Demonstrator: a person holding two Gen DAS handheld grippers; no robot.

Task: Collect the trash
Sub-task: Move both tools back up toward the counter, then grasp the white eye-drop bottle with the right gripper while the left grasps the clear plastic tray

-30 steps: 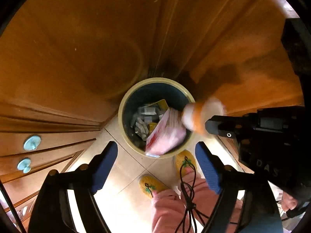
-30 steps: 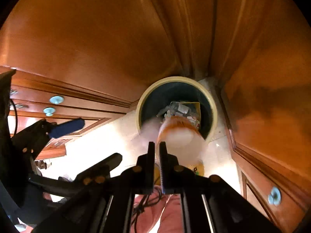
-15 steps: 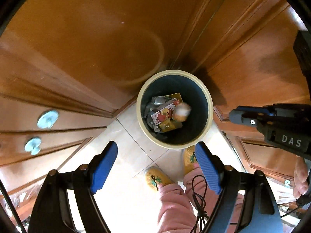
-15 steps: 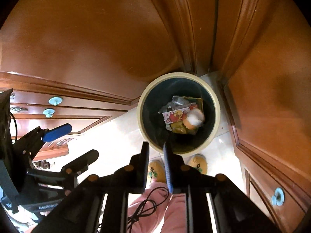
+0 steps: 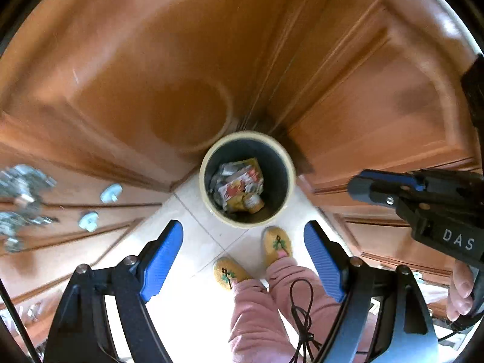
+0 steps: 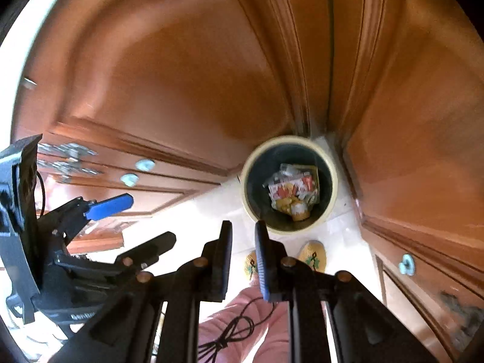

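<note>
Cabinets corner my bin [image 5: 246, 181], trash [image 5: 239, 189] inside; left gripper [image 5: 243, 260] gapes, right gripper [image 6: 243, 260] slightly parted, both empty.

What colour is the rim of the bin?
Cream, around a dark inside; the bin shows best in the left wrist view.

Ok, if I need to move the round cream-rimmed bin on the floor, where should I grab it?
Take the round cream-rimmed bin by its rim on the near side, by the slippers, coming straight down: cabinets crowd its far side, and the thin upright wall suits one tool finger inside, one outside.
</note>
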